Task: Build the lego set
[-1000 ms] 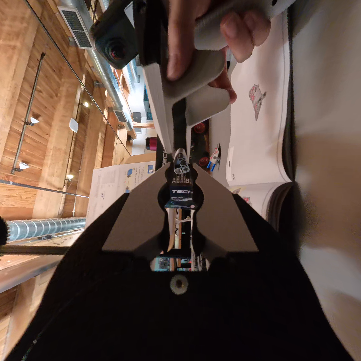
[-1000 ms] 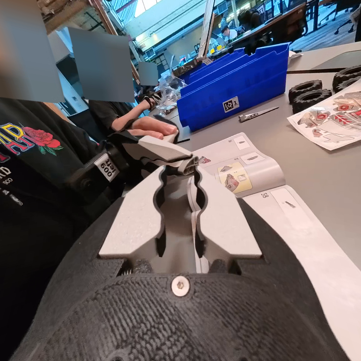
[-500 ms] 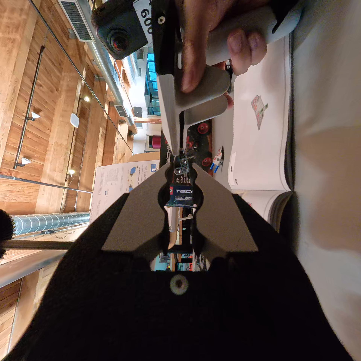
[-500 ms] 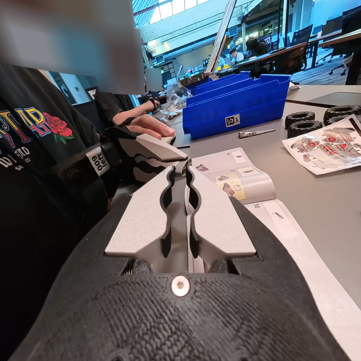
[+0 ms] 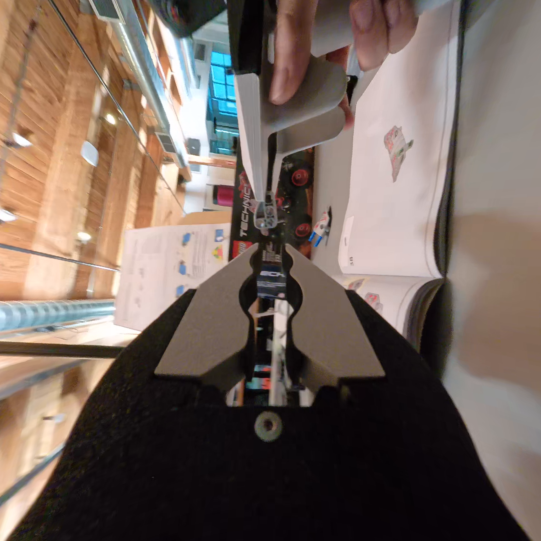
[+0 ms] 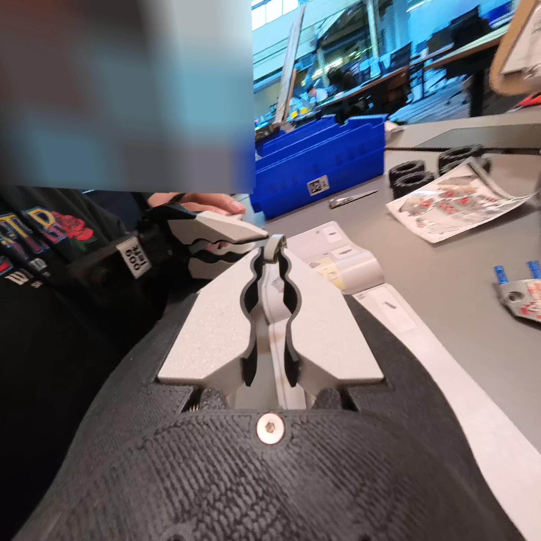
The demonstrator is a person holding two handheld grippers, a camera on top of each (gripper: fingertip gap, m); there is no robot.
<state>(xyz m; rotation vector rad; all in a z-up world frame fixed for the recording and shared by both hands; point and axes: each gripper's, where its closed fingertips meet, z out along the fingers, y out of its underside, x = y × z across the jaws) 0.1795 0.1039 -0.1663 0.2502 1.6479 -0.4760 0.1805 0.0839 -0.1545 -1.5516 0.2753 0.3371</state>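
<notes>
A small grey lego piece (image 6: 275, 246) sits pinched between the tips of my right gripper (image 6: 272, 254). In the left wrist view the same piece (image 5: 266, 216) hangs from the right gripper (image 5: 263, 197), which comes down from above with a hand on it. My left gripper (image 5: 270, 251) is slightly open and empty, its tips just short of the piece. In the right wrist view the left gripper (image 6: 257, 238) lies just left of the piece, jaws a little apart.
An open instruction booklet (image 6: 336, 257) lies on the grey table (image 6: 439, 278). A blue bin (image 6: 322, 158), black tyres (image 6: 409, 175), a sticker sheet (image 6: 456, 205) and a small grey assembly with blue pins (image 6: 521, 289) stand beyond. The lego box (image 5: 295, 181) stands behind.
The grey piece was between both grippers' tips. Now only the right gripper holds it, and it has drawn clear of the left gripper's tips. The right view has swung right.
</notes>
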